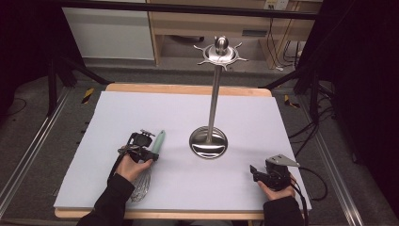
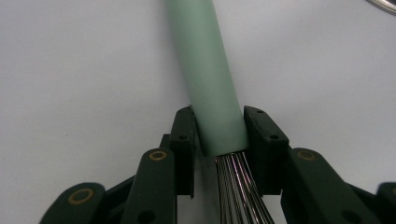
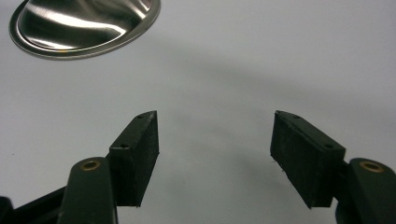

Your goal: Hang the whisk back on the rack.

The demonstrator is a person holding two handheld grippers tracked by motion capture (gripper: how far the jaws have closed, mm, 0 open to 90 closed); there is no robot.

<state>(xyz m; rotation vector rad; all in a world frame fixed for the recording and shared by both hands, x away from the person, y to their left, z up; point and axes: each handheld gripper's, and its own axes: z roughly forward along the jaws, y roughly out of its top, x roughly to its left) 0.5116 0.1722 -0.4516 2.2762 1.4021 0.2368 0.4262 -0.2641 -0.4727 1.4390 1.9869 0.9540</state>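
Observation:
A whisk with a pale green handle [image 1: 159,140] and wire loops [image 1: 141,186] lies on the white sheet at the front left. My left gripper [image 1: 151,154] is shut on the handle's lower end, just above the wires. In the left gripper view both pads press the green handle [image 2: 212,84] from either side, with my left gripper [image 2: 219,126] low over the sheet. My right gripper [image 1: 254,172] rests at the front right, open, with nothing between its fingers. In the right gripper view my right gripper [image 3: 215,135] stands over bare sheet.
A tall steel utensil stand with a round base [image 1: 208,142] and a hooked crown [image 1: 220,52] stands mid-table; its base [image 3: 84,23] shows ahead-left of the right gripper. The white sheet [image 1: 141,108] covers the wooden table. Shelving and cables lie beyond the far edge.

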